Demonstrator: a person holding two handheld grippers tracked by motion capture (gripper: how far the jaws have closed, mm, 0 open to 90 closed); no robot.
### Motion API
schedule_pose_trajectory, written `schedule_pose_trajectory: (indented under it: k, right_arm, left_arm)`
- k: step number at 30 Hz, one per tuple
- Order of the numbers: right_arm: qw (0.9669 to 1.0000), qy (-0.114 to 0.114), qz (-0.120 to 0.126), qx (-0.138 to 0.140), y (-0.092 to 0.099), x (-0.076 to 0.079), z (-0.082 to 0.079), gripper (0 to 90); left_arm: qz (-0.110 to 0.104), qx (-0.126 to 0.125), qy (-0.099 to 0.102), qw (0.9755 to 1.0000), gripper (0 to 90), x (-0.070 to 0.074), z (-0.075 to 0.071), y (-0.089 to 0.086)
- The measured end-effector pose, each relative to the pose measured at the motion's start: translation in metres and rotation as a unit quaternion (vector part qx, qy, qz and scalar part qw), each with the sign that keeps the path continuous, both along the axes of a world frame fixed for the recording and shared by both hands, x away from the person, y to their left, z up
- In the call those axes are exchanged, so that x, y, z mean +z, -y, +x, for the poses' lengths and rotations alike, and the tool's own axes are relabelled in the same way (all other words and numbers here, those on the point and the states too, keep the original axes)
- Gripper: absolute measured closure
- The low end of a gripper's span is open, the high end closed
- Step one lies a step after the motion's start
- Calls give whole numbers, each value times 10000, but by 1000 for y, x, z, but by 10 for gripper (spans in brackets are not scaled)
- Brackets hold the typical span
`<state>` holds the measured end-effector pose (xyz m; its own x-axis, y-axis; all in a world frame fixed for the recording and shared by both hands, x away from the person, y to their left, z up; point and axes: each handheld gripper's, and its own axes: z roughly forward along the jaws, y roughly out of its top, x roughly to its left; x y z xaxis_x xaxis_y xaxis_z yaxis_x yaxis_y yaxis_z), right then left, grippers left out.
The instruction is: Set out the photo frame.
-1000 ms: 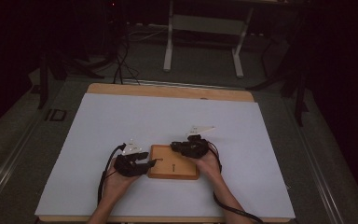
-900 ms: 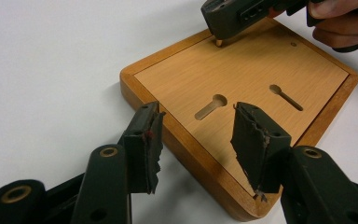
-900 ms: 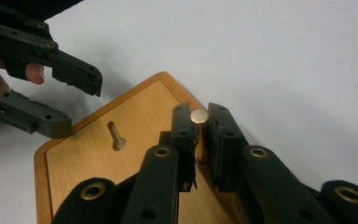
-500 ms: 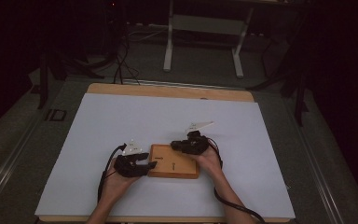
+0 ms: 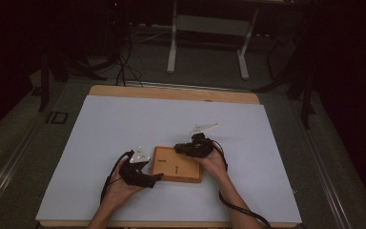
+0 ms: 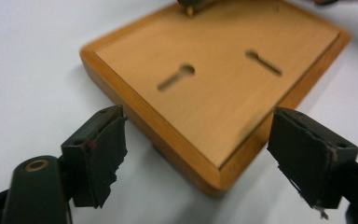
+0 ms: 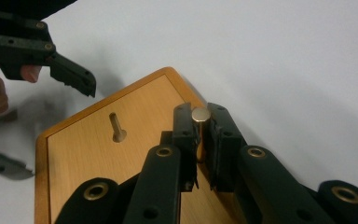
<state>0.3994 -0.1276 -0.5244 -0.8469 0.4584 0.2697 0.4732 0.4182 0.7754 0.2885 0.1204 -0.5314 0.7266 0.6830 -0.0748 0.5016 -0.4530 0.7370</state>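
A broad white surface (image 5: 124, 143) with a wooden edge showing along its far side carries everything here. Near its front middle lies a flat wooden board (image 5: 177, 164), rectangular with rounded corners and a raised darker rim; in the left gripper view the board (image 6: 214, 88) shows two keyhole-shaped slots (image 6: 176, 77) cut into its face.

The person's forearms come in from the bottom of the high view. The left gripper (image 5: 147, 179), held in the left hand (image 5: 119, 188), sits at the board's near left corner. In the left gripper view its jaws stand wide apart, one on each side of that corner, clear of the wood and holding nothing.

The right gripper (image 5: 180, 149), held in the right hand (image 5: 214, 164), rests over the board's far right corner. In the right gripper view its jaws are closed on a small brass-coloured metal pin (image 7: 200, 116), which stands upright between the pads above the board's edge. The same view shows one slot and, farther off at the upper left, the left gripper's open jaws.
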Motion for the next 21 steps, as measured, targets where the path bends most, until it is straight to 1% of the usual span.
schedule_pose_trajectory:
  k: [1, 2, 5, 6, 9, 16, 21]
  right_arm:
    - [10000, -43, 30, -4, 0, 0, 1, 834]
    - [10000, -55, 56, 0, 1, -1, 2, 834]
    - [9999, -110, 83, -2, 1, -1, 3, 834]
    - [9999, -118, 91, -3, 1, -1, 3, 834]
    - [9999, -148, 62, 38, 1, 0, 3, 833]
    - [9993, -314, 185, 59, 3, -1, 6, 833]
    - [9990, -386, 211, 79, 4, -2, 7, 833]
  left_arm:
    - [133, -28, -26, 9999, 170, -2, -2, 2]
    - [219, -44, -25, 9997, 160, -4, -3, 4]
    - [401, -60, 1, 9992, 153, -6, -5, 8]
    - [428, -56, -9, 9991, 153, -7, -6, 9]
    - [678, -9, 23, 9977, 158, -10, -6, 12]
    - [672, -23, 60, 9977, 164, -10, -6, 13]
    - [699, 5, 109, 9975, 165, -10, -7, 15]
